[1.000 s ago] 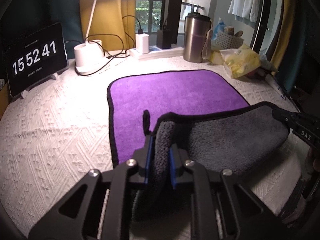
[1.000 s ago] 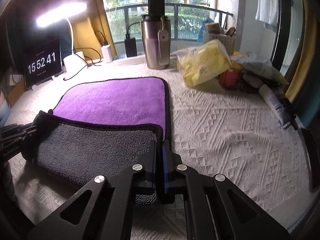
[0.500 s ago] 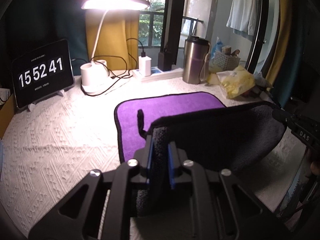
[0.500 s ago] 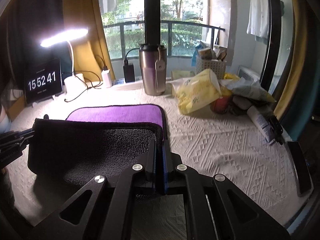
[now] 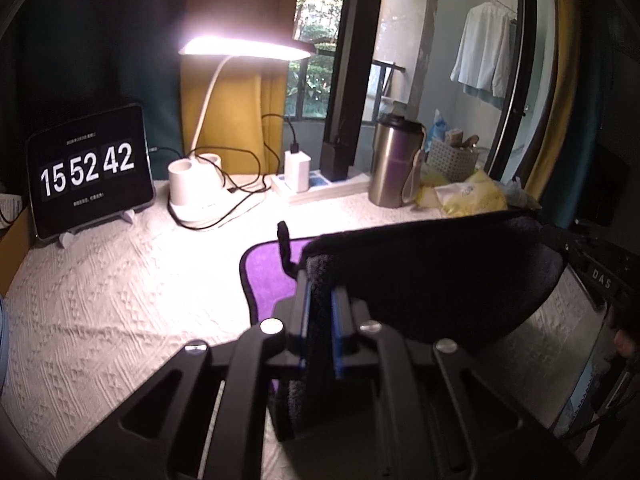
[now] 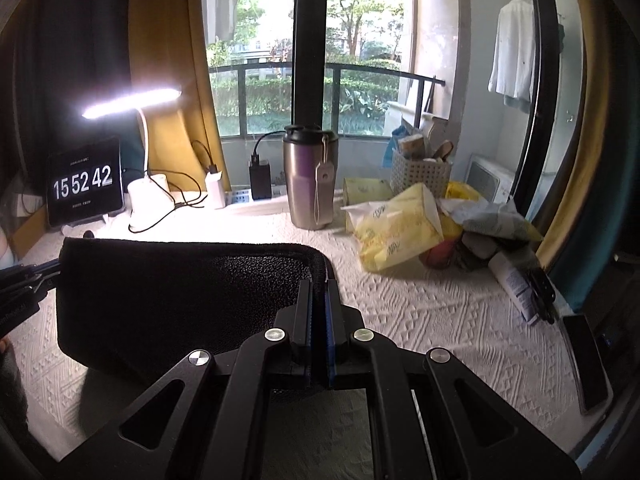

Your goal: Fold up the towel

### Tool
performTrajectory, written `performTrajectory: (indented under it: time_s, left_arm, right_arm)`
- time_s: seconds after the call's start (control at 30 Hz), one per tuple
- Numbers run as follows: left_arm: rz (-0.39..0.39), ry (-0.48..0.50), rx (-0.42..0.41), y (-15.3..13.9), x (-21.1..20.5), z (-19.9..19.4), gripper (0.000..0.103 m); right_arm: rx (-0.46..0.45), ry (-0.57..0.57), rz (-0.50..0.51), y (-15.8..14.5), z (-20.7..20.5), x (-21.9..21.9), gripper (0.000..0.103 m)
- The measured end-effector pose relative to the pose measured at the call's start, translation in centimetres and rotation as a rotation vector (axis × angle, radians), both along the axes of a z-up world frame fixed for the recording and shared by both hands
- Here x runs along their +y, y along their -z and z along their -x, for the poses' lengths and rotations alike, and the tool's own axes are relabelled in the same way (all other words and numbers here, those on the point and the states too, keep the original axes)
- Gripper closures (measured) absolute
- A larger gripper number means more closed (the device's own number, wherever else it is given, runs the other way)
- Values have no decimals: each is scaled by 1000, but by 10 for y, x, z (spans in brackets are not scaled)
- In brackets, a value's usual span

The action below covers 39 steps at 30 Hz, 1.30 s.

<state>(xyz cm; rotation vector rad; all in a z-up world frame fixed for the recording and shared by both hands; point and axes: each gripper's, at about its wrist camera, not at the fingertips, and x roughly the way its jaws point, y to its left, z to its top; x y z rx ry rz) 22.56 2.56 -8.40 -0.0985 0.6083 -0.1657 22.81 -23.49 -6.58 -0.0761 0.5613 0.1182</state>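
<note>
The step in hand looks like the first fold: the near edge of the purple-faced, grey-backed microfibre towel with black piping (image 5: 432, 280) is lifted off the white knitted tablecloth (image 5: 100, 320) and held up like a curtain across the lower centre of both views. The left black hand-held gripper (image 5: 320, 320) is clamped on the towel's left corner, a thick wad of grey pile showing between its blue pads. The right black hand-held gripper (image 6: 319, 320) is closed tight on the right corner, in the lower centre of its frame. Only a small patch of the purple face shows flat on the cloth, left of centre in the left wrist view; the rest is hidden behind the raised dark backing.

Next, I judge, the 2 corners should travel together toward the upper part of the frame, staying level so the edge stays taut, then come down on the far edge. They should stop short of the steel tumbler (image 6: 310, 184) and white lamp base (image 5: 192, 188).
</note>
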Motion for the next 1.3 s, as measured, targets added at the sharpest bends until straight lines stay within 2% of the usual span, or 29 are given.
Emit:
performTrajectory:
  time_s: [0.23, 0.63, 1.3]
  left_arm:
    - [27, -3, -7, -6, 10, -13, 94]
    - [22, 2, -22, -15, 16, -39, 94]
    - [-5, -34, 21, 4, 11, -89, 94]
  right_arm:
    - [-10, 6, 7, -8, -12, 9, 97]
    - [-37, 8, 3, -15, -41, 15, 97]
    - [-23, -26, 6, 7, -108, 17, 97]
